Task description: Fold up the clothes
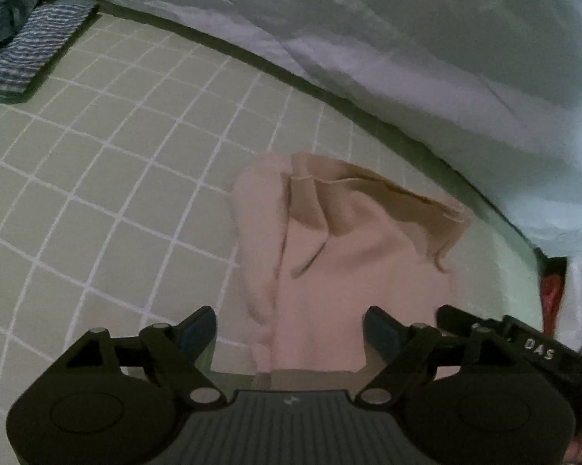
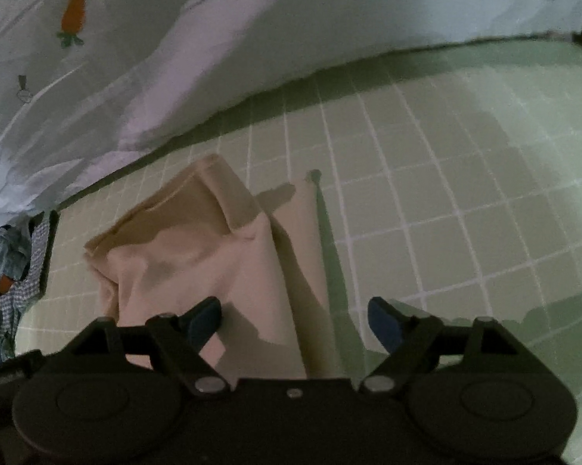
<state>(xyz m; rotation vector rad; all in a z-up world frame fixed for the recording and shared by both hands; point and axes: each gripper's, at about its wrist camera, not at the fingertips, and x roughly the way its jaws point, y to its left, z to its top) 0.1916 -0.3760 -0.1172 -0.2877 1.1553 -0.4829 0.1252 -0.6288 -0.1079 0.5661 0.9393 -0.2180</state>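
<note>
Pink garment (image 1: 341, 267) looks soft, limp; take its hem corners. Your left gripper (image 1: 289, 329) and right gripper (image 2: 294, 319) gape wide, holding nothing.

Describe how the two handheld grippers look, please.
Both the left gripper and the right gripper are matte black, with round housings, silver pivot pins and dark blue fingertip pads. The left has a ribbed grey centre plate; white letters "DAS" mark the right.

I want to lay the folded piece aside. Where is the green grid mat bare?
Left of the beige garment, the mat is bare up to the striped cloth. Right of the garment it is bare too. Crowded: the white carrot-print sheet along the far edge, and a clothes pile.
</note>
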